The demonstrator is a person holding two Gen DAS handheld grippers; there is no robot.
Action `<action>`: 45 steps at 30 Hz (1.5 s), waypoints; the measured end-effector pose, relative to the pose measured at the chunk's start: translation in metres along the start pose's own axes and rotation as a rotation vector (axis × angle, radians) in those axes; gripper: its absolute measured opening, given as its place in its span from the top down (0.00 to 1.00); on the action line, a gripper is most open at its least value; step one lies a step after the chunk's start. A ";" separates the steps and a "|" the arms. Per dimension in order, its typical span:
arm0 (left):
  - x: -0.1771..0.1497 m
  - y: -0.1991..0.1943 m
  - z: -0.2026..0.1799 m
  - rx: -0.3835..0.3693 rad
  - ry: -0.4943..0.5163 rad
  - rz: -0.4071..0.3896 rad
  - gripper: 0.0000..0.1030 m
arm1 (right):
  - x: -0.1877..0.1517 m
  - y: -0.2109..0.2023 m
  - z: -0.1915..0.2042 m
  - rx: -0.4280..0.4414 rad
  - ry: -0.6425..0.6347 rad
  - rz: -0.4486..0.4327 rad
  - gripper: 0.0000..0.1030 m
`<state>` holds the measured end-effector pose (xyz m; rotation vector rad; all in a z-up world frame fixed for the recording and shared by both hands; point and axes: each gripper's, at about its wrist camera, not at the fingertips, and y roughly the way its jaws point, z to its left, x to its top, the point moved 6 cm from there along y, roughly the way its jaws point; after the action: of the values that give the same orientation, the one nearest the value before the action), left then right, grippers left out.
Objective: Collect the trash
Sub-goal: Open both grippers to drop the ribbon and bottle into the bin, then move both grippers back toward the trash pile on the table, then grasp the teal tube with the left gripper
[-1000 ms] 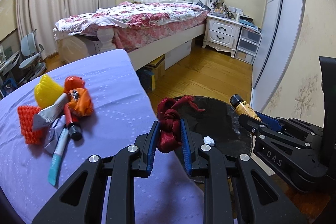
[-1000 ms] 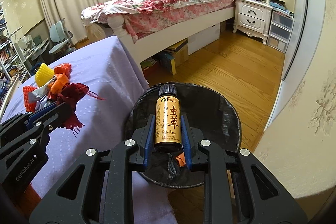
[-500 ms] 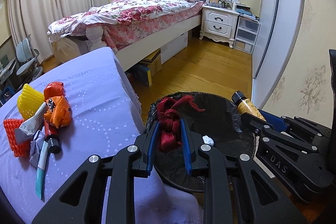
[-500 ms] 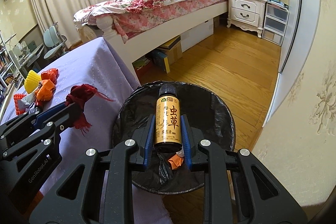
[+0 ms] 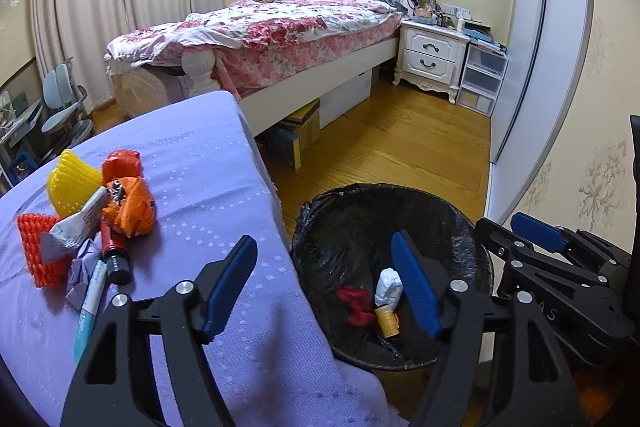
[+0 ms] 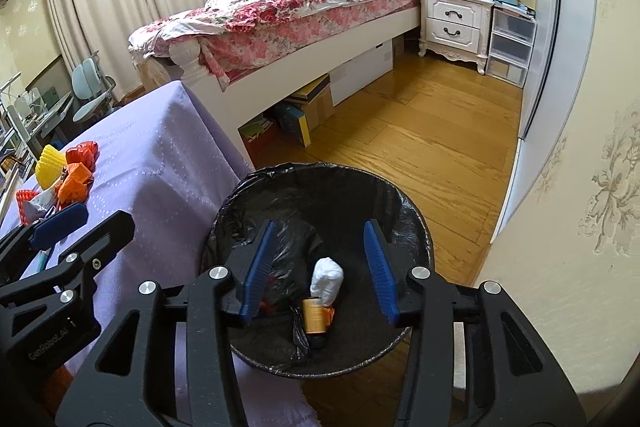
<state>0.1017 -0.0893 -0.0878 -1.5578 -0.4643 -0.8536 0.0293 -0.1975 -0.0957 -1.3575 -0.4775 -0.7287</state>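
Over bin [image 6: 416,227], both tools' jaws opening, empty.

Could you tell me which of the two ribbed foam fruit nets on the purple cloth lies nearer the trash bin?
The yellow foam net. It sits beside the orange wrapper, closer to the trash bin, while the red-orange foam net lies farther left, by the cloth's near edge.
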 end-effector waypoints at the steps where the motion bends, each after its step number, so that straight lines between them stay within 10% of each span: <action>1: 0.000 -0.002 0.001 0.006 -0.002 -0.002 0.29 | 0.001 0.000 0.000 -0.001 0.002 -0.001 0.50; 30: -0.060 -0.072 0.147 0.251 -0.167 -0.007 0.27 | -0.021 -0.015 0.127 0.158 -0.175 0.048 0.36; 45: -0.074 -0.053 0.179 0.208 -0.219 0.107 0.45 | -0.033 -0.011 0.179 0.193 -0.278 0.095 0.35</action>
<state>0.0612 0.1065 -0.1047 -1.4746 -0.6021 -0.5369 0.0165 -0.0159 -0.0805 -1.2950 -0.6806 -0.4054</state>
